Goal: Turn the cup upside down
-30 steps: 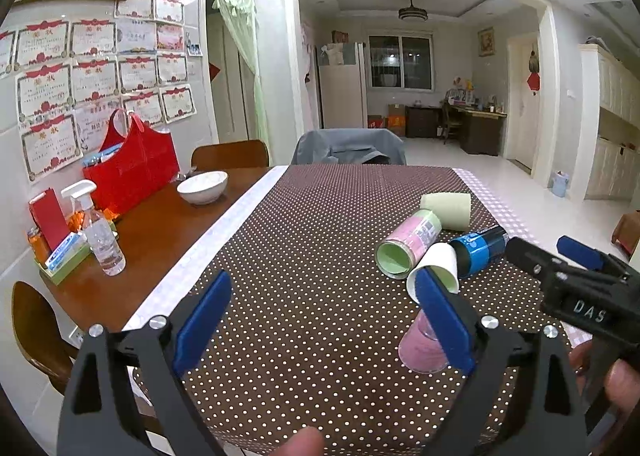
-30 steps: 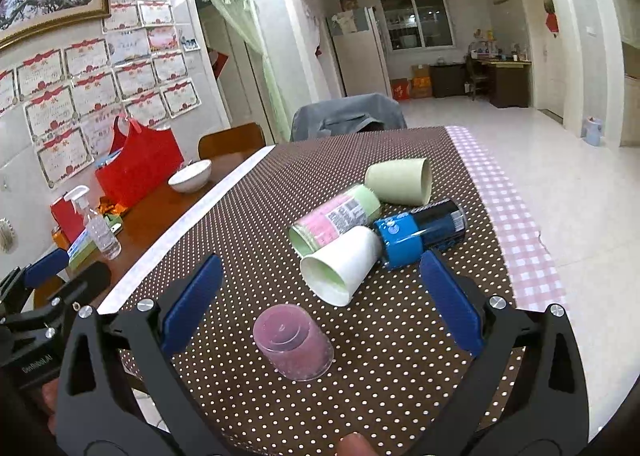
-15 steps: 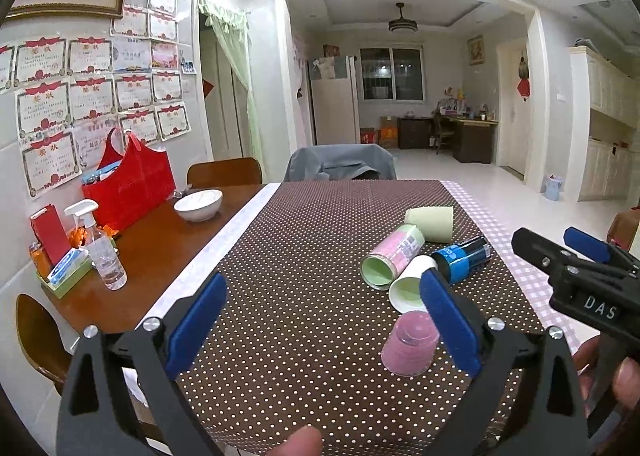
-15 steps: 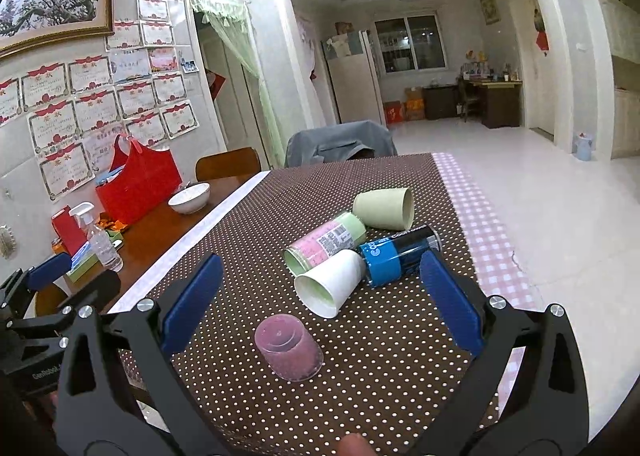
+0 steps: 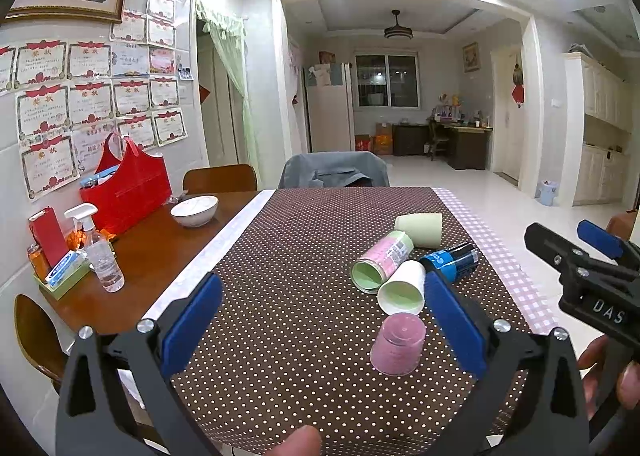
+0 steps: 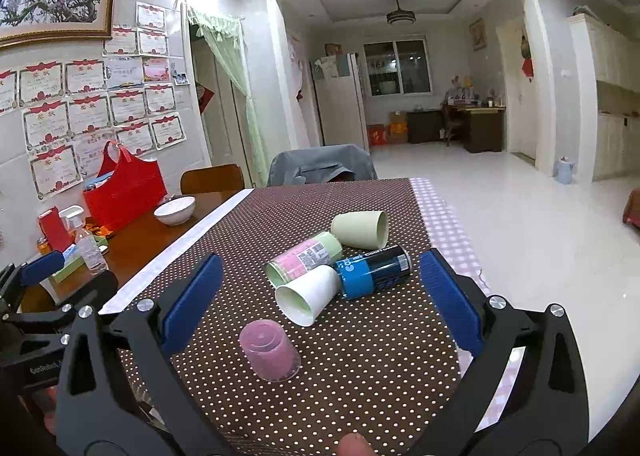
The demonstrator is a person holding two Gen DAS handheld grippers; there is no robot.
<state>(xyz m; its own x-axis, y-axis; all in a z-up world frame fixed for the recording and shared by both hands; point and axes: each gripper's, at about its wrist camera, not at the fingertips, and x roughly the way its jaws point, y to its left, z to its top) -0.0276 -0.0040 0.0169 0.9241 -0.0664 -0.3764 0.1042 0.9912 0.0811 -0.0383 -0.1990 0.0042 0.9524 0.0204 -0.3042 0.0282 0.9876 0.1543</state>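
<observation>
Pink cup (image 6: 270,350) stands mouth-down on the dotted cloth (image 6: 360,376), axis upright, just ahead of your right gripper (image 6: 320,304) and nearer it than your left gripper (image 5: 316,316), both spread wide and empty.

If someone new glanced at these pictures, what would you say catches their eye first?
Probably the translucent pink plastic cup standing upside down on the brown polka-dot tablecloth, nearest the open right tongs. Just beyond it lies a tumbled cluster: a white paper cup, a blue can and two pale green cups, all on their sides. A red tote bag stands by the wall.
</observation>
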